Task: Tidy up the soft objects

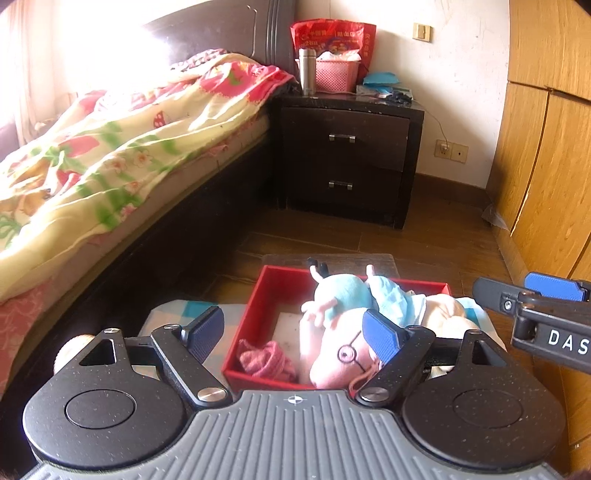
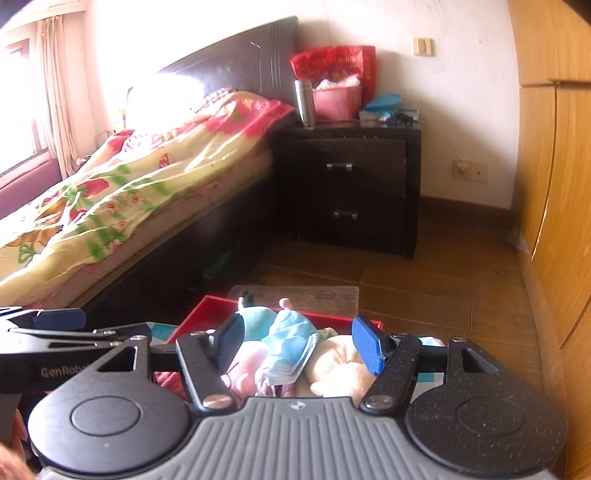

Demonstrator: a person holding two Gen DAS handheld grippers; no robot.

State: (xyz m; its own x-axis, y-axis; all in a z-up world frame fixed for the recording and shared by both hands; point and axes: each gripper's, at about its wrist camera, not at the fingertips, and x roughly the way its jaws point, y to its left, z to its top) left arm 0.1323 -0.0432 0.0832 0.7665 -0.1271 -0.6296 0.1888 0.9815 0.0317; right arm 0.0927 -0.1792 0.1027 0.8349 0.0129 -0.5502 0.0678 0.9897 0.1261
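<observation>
A bed [image 1: 122,155] with a flowered quilt [image 1: 92,166] fills the left side of the room, its dark headboard [image 1: 221,33] against the far wall. On the right runs a wooden wardrobe [image 1: 546,147], and between the two stands a dark nightstand [image 1: 347,158] with two drawers; on its top are a red bag [image 1: 332,37], a pink basket [image 1: 336,74] and a steel flask [image 1: 307,72].

Nearer, on the wooden floor [image 1: 424,229], a red box [image 1: 258,314] sits open just beside the bed frame, with a low brown stool or board [image 1: 369,260] behind it. The soft things lie inside the box: a pink pig plush [image 1: 332,347] with glasses and a light blue top, a cream plush [image 1: 447,314] at the right end partly under blue cloth, and a small pink knitted piece [image 1: 262,358] in the near left corner. A blue checked cloth [image 1: 177,310] lies outside, at the box's left.

The left gripper [image 1: 293,334] hangs above the box, fingers spread wide with nothing gripped — the pig plush shows beyond them. The right gripper [image 2: 297,341] is over the same box, its fingers set at a middling gap and empty, the plush toys seen below between them. Each gripper shows at the edge of the other's view.
</observation>
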